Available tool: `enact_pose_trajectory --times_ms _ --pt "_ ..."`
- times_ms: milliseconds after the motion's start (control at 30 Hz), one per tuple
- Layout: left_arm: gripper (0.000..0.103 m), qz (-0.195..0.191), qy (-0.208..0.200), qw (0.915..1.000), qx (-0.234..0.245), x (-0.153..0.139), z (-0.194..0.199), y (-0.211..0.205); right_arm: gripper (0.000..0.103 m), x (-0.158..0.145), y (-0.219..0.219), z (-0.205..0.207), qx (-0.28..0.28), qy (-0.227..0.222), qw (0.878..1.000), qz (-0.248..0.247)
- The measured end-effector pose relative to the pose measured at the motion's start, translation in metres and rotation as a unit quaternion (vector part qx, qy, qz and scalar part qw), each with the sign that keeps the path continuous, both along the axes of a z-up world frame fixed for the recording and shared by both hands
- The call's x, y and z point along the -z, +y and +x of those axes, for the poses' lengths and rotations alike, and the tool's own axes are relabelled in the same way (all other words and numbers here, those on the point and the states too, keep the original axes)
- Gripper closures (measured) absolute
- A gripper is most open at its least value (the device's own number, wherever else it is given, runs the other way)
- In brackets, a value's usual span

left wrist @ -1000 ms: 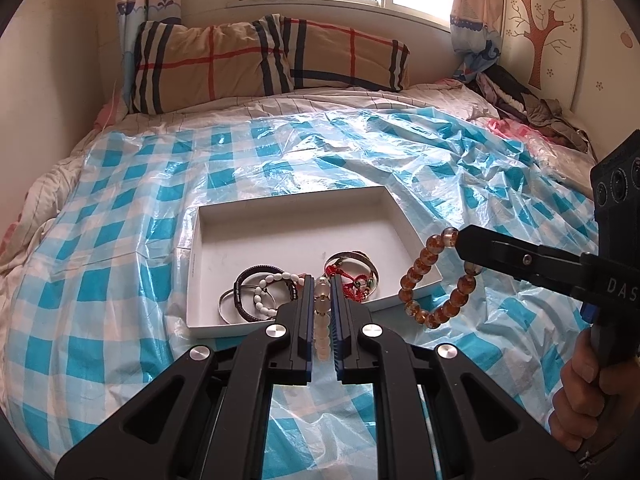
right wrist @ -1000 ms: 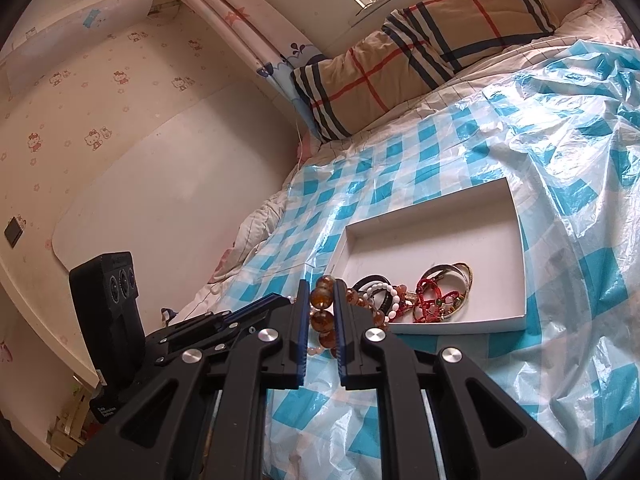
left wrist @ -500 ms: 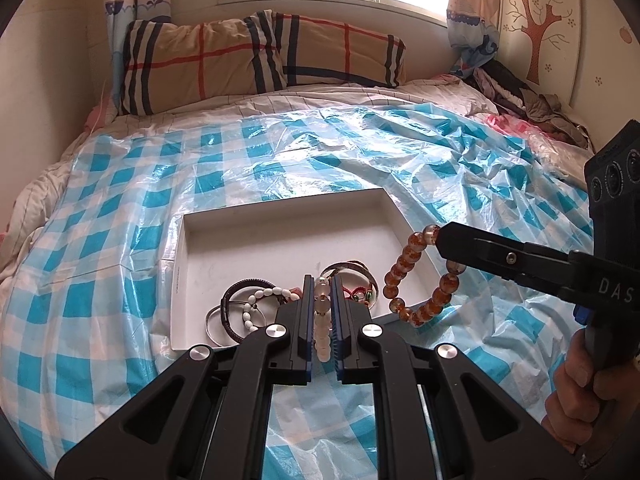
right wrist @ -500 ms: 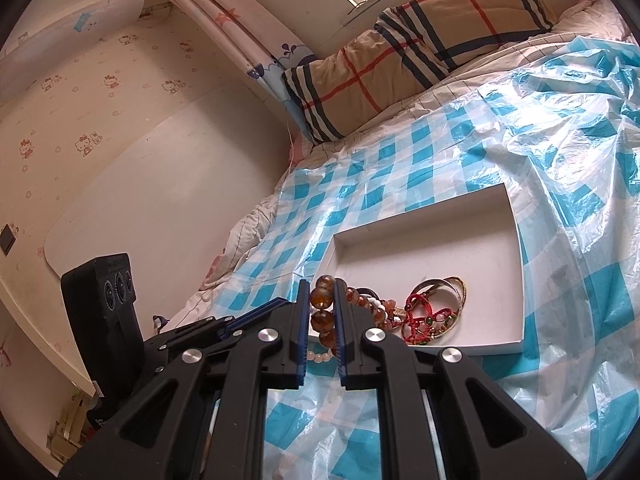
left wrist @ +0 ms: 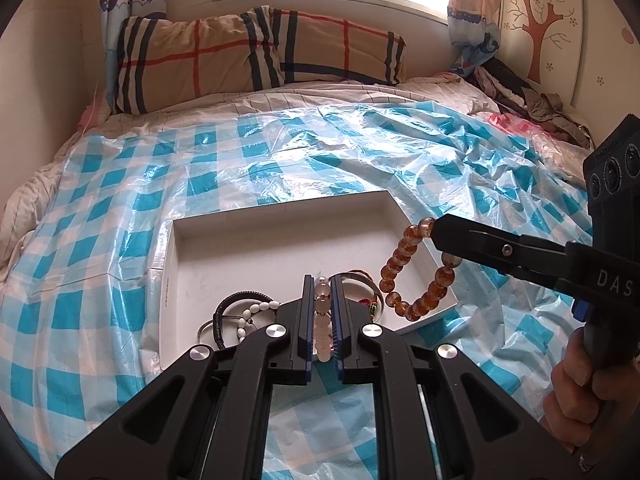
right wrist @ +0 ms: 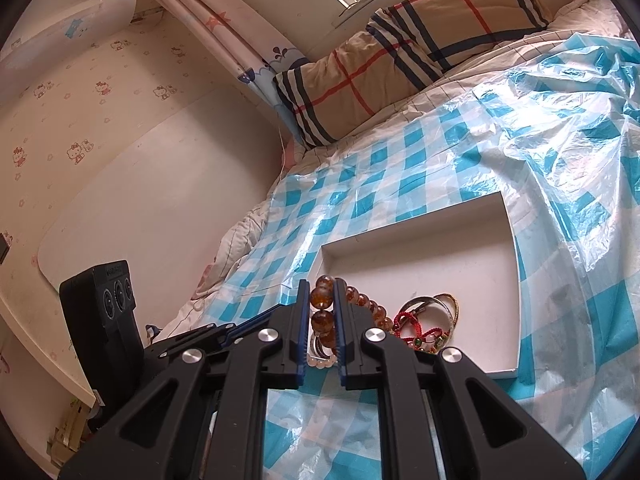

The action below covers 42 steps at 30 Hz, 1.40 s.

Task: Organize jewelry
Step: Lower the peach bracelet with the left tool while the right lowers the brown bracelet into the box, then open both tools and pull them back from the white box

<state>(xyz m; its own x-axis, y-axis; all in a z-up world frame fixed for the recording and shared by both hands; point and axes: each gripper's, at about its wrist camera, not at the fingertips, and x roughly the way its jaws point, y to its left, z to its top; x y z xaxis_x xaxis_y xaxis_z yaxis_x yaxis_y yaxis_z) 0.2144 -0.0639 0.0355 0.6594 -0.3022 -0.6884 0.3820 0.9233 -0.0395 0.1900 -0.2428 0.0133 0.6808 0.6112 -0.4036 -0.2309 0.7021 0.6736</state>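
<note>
A glossy, crinkled blue-and-white checked plastic sheet [left wrist: 280, 168] fills the middle of the left wrist frame, catching glare. On it lies a shallow white tray of matt card [left wrist: 248, 252]. At upper left a tan plaid cloth pillow [left wrist: 192, 64] looks soft and dull. The amber bead bracelet [left wrist: 400, 264] at centre right is translucent and shiny. The black grippers [left wrist: 322, 316] are matt plastic with bright metal screws.

"DAS" on right tool [left wrist: 436, 236]
</note>
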Motion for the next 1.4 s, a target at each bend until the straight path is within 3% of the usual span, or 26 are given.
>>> enact_pose_trajectory --times_ms 300,400,500,567,667,767,1000,1233,1400 --pt "0.096 0.002 0.001 0.9999 -0.014 0.014 0.014 0.001 0.090 0.011 0.008 0.014 -0.002 0.015 1.000 -0.019" --pt "0.094 0.026 0.042 0.9975 -0.051 0.036 0.036 0.009 0.074 0.017 0.014 0.020 0.012 0.034 0.998 -0.043" --pt "0.075 0.029 0.037 0.9957 -0.080 0.038 0.028 0.026 0.074 0.011 0.015 0.008 0.018 0.026 0.998 -0.063" --pt "0.041 0.043 0.021 0.9940 -0.099 0.034 0.012 0.035 0.074 0.005 0.014 -0.006 0.023 0.026 0.996 -0.082" --pt "0.036 0.052 0.016 0.9929 -0.106 0.026 -0.020 0.045 0.070 -0.005 0.019 -0.034 0.027 0.021 0.991 -0.126" --pt "0.027 0.059 0.012 0.9920 -0.111 0.017 -0.061 0.050 0.058 -0.016 0.023 -0.075 0.030 0.012 0.984 -0.176" --pt "0.019 0.064 -0.011 0.9921 -0.107 -0.013 -0.165 0.068 0.053 -0.041 0.015 -0.179 0.066 0.003 0.966 -0.251" --pt "0.015 0.072 -0.027 0.9906 -0.113 -0.029 -0.235 0.089 0.043 -0.054 0.001 -0.265 0.123 -0.025 0.944 -0.304" --pt "0.015 0.049 -0.025 0.9919 -0.115 -0.033 -0.266 0.091 0.043 -0.040 -0.002 -0.302 0.142 -0.007 0.946 -0.290"
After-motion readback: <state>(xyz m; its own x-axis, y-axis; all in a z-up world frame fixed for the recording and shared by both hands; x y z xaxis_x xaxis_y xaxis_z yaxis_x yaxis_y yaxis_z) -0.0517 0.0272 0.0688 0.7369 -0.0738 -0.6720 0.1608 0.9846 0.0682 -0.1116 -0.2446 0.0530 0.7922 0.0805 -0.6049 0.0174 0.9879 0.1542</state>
